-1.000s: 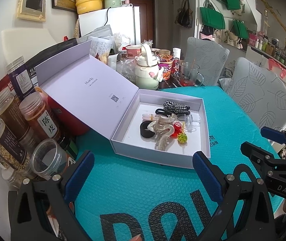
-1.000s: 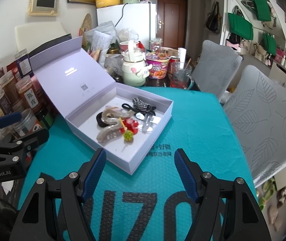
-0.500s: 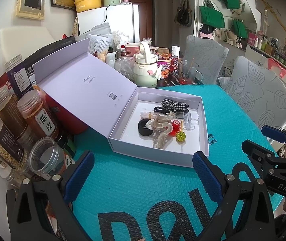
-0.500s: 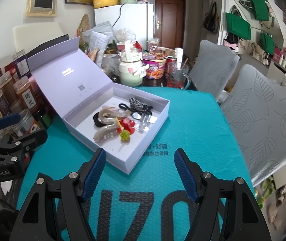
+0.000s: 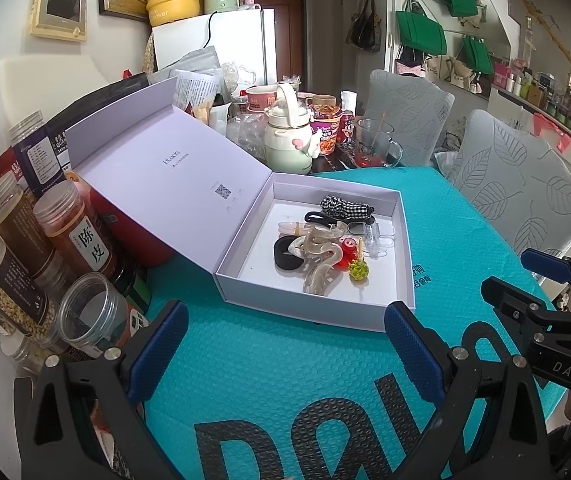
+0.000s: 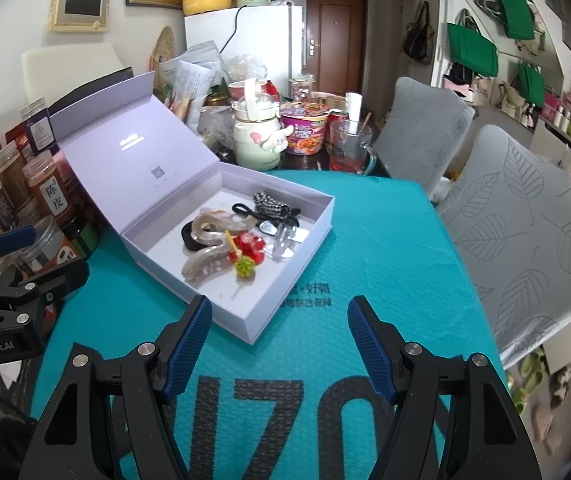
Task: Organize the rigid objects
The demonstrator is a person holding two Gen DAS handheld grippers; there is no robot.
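On the teal mat (image 5: 285, 360), the lavender box (image 5: 317, 308) sits w/ its lid (image 5: 165, 168) propped open toward the jars (image 5: 73, 232) on your left. Your left gripper (image 5: 281, 344) and right gripper (image 6: 279, 344) both hang short of the box's near wall, jaws spread wide, nothing between the pads.

Progress, judging by the layout: hair bits are already piled inside the box — clear claw clip (image 5: 321, 260), black hair tie (image 5: 287, 254), checked scrunchie (image 5: 343, 206), red clip (image 5: 348, 249), green bobble (image 5: 358, 270) — and no loose pieces show on the mat. So sorting looks approx done; what's left is prob. shutting the lid, or tidying the heap.

Claw clip's long axis runs from the near wall toward the far wall, curving in an S. Box itself sits skewed to the mat edge, one corner nearest your right gripper.
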